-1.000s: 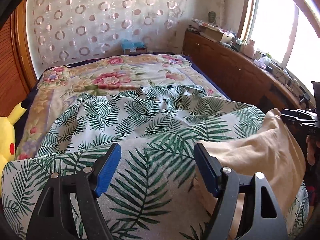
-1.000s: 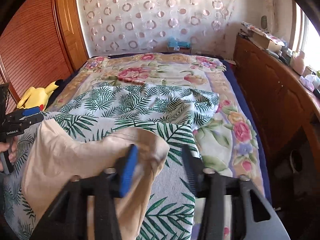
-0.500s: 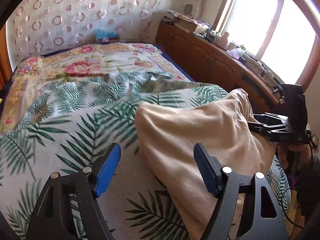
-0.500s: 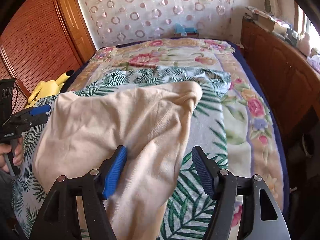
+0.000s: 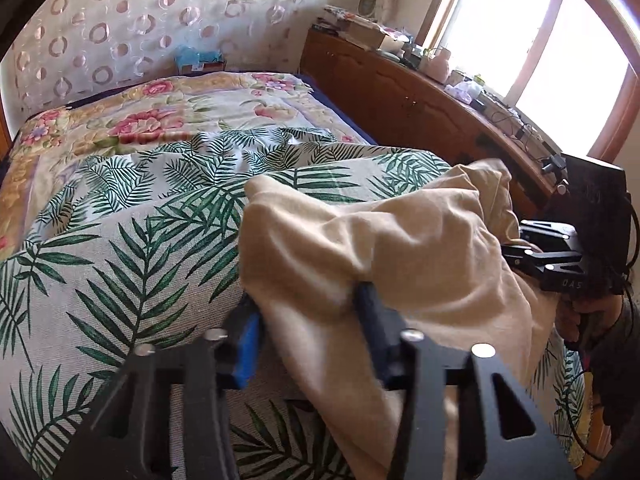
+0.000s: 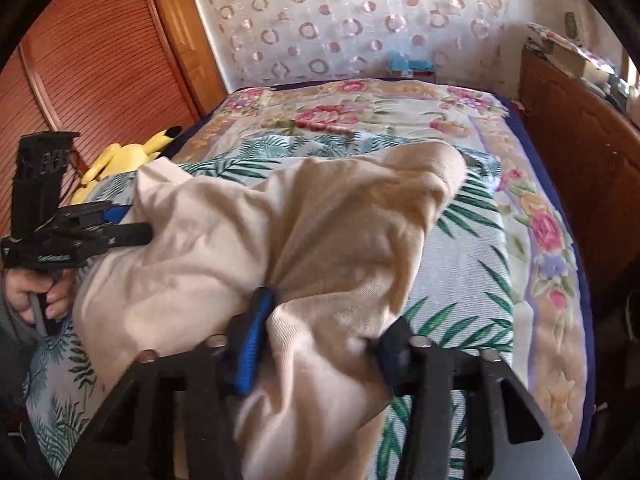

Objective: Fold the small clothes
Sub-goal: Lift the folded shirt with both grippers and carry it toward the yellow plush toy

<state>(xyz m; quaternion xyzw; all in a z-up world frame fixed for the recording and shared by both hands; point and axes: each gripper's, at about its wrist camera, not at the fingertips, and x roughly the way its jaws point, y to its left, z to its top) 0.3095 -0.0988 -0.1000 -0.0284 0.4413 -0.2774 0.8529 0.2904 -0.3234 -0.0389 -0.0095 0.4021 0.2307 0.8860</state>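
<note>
Beige garment (image 5: 400, 240), tool (image 5: 560, 260) marked "DAS"

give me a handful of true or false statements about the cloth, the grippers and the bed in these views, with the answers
1. A beige cloth garment lies bunched on the palm-leaf print bedspread. True.
2. The left gripper has nothing between its blue-padded fingers. False: a fold of the garment sits between them as its jaws close.
3. The right gripper has garment fabric between its fingers. True; its jaws are closing too.
4. A yellow plush toy sits at the bed's edge beside the wooden slatted door. True.
5. The garment is already folded into a neat flat square. False: it is rumpled and raised in loose folds.
6. The wall behind the bed is plain white. False: a curtain with circle patterns covers it.
</note>
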